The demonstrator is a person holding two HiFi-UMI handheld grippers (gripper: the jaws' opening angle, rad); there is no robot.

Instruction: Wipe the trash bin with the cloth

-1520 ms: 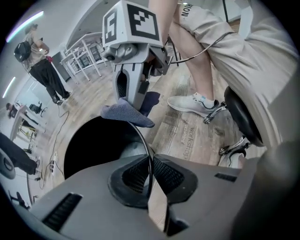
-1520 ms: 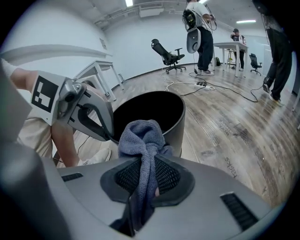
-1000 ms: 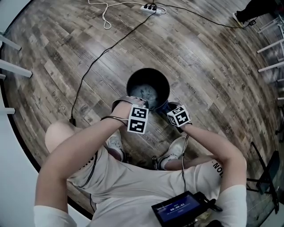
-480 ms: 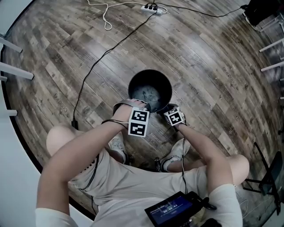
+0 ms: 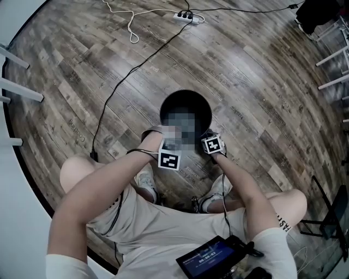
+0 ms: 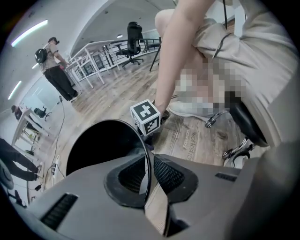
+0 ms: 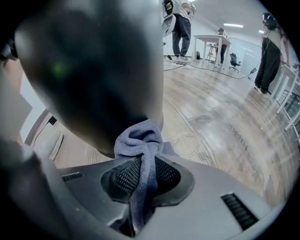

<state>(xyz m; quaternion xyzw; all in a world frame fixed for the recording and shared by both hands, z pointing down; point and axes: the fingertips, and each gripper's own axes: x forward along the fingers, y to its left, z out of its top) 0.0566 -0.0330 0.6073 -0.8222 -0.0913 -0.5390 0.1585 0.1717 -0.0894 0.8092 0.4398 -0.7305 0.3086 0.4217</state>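
Note:
The black round trash bin point(image 5: 163, 109) stands on the wood floor just in front of the person's feet. My left gripper point(image 5: 169, 152) sits at its near rim. In the left gripper view the thin rim point(image 6: 142, 140) runs between the jaws of my left gripper point(image 6: 149, 180), which is shut on it; the jaws have just eased slightly, with the rim still between them. My right gripper point(image 5: 211, 143) is low at the bin's near right side. It is shut on a bunched blue-grey cloth point(image 7: 140, 140), which presses against the bin's dark outer wall point(image 7: 93, 70).
A black cable point(image 5: 120, 82) runs across the floor from a power strip point(image 5: 182, 14), beside a white cord point(image 5: 128, 24). The person's shoes point(image 5: 144, 180) are close behind the bin. A screen device point(image 5: 215, 259) hangs at the person's chest. Other people stand far off point(image 6: 56, 65).
My right gripper has sunk with the cloth along the bin's near right side. The left gripper has stayed at the rim.

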